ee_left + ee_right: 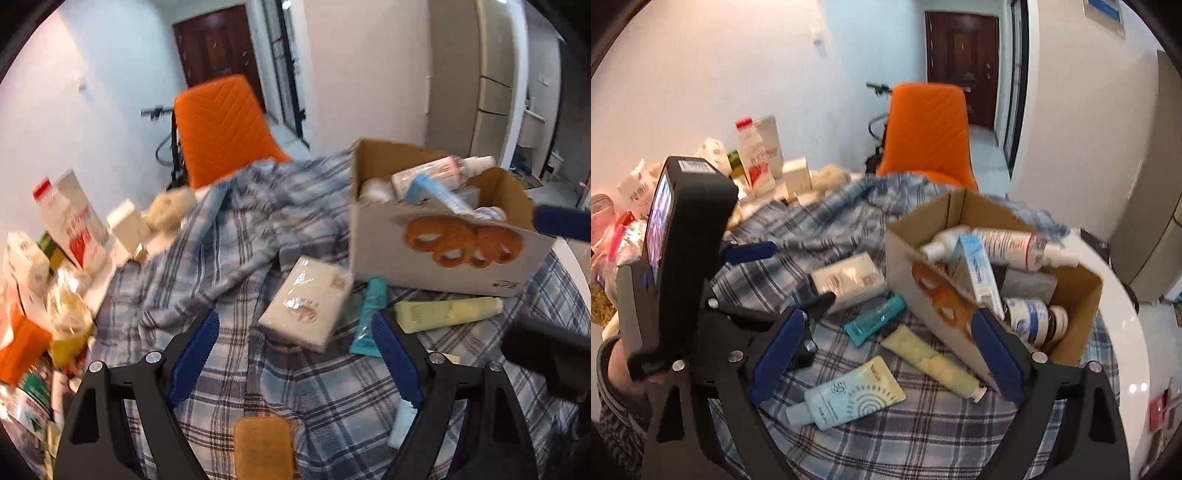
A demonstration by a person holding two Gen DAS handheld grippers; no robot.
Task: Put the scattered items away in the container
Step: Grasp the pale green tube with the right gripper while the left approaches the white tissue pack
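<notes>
Matt cardboard box [1078, 295], soft woven plaid cloth [229, 236], glossy plastic-wrapped tissue pack [306, 308], smooth plastic tubes w/ sheen.

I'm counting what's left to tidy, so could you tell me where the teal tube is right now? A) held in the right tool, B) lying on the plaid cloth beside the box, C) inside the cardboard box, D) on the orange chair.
B: the teal tube lies flat on the plaid cloth, just outside the box, and neither tool holds it.

Cloth [849, 435]: blue, white plaid
Chair [221, 125]: orange, chevron stitching
Cardboard box [388, 251]: brown, orange rings printed
Small tube [875, 319]: teal
Long tube [931, 360]: pale yellow
</notes>
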